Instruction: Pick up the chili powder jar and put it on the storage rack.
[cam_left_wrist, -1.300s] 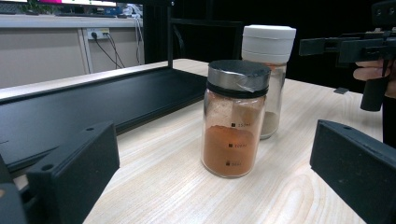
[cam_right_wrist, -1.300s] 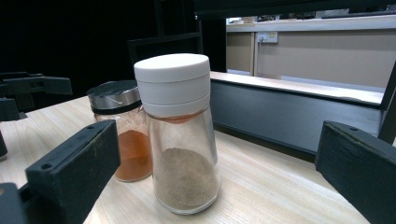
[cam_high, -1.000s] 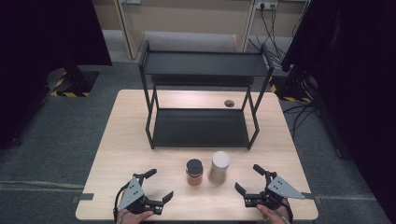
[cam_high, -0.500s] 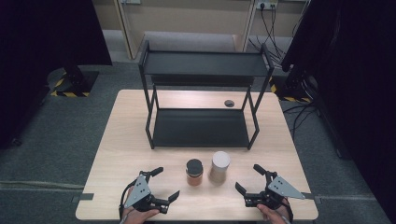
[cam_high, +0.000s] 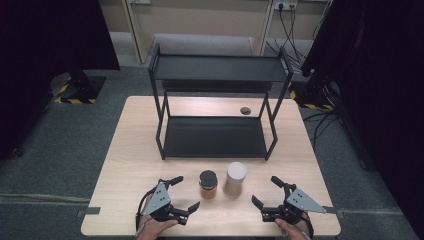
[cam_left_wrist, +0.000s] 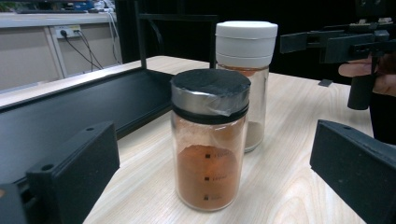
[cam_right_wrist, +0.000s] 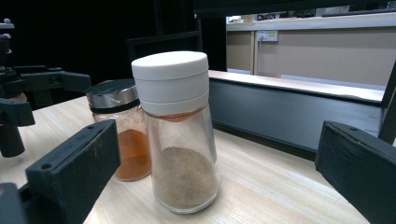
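Two spice jars stand side by side near the table's front edge. The black-lidded jar (cam_high: 208, 184) (cam_left_wrist: 209, 140) (cam_right_wrist: 121, 133) holds orange powder. To its right the white-capped jar (cam_high: 235, 178) (cam_left_wrist: 245, 74) (cam_right_wrist: 179, 130) holds grey-brown powder. My left gripper (cam_high: 181, 194) (cam_left_wrist: 210, 182) is open on the table just left of the black-lidded jar, its jaws pointing at it. On the far side, my right gripper (cam_high: 267, 192) (cam_right_wrist: 210, 177) is open too, facing the white-capped jar from the right. Neither touches a jar.
A black two-tier metal rack (cam_high: 216, 110) stands behind the jars, mid-table, both shelves bare. A small dark disc (cam_high: 245, 110) lies on the table behind the rack's right side. Bare wood table (cam_high: 130, 150) spreads left and right of the rack.
My left gripper has moved right, closer to the black-lidded jar. The right gripper and both jars have stayed put.
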